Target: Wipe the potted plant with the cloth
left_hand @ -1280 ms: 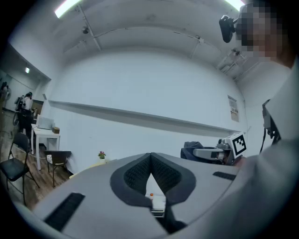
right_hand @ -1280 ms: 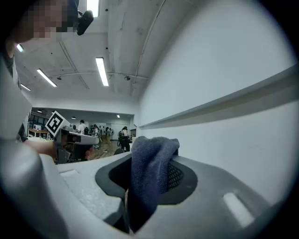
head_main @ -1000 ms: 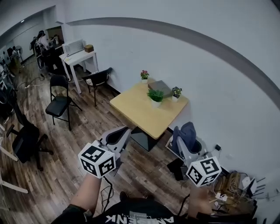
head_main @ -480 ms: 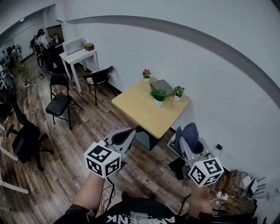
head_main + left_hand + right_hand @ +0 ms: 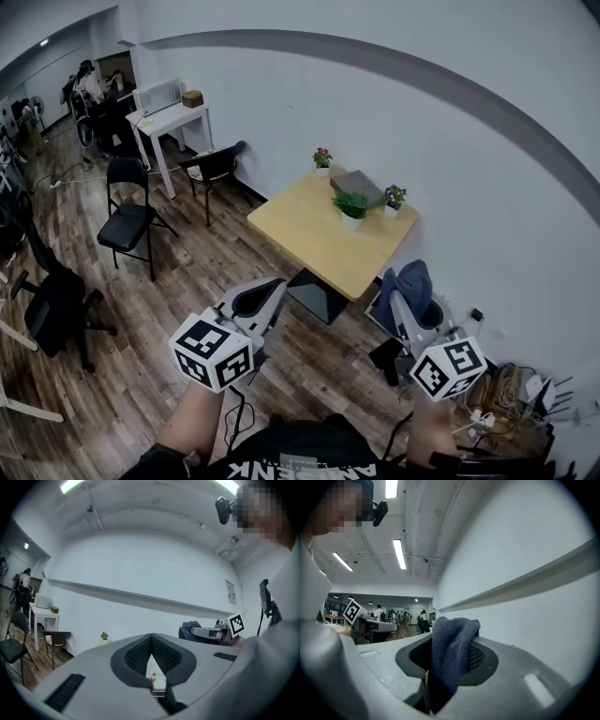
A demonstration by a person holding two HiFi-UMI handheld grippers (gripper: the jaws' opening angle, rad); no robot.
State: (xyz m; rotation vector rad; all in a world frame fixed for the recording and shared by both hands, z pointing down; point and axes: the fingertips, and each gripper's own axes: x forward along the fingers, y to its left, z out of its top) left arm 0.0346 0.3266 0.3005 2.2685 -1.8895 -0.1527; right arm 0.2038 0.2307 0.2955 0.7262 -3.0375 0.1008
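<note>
A green potted plant (image 5: 352, 206) stands near the far side of a light wooden table (image 5: 309, 234), between a pink-flowered pot (image 5: 322, 159) and a small pot (image 5: 395, 198). Both grippers are held level over the floor, well short of the table. My left gripper (image 5: 265, 292) is shut with nothing in it; in its own view the pads meet at the tip (image 5: 151, 638). My right gripper (image 5: 405, 298) is shut on a dark blue cloth (image 5: 410, 281), which hangs out of the jaws (image 5: 451, 656) in the right gripper view.
A grey flat item (image 5: 359, 185) lies on the table by the wall. Black folding chairs (image 5: 129, 217) and a white side table (image 5: 169, 122) stand to the left. Cables and a power strip (image 5: 487, 412) lie on the wood floor at the right.
The table and plants have drifted a little to the right in the head view. Both grippers have shifted slightly and stay shut, the cloth still in the right one.
</note>
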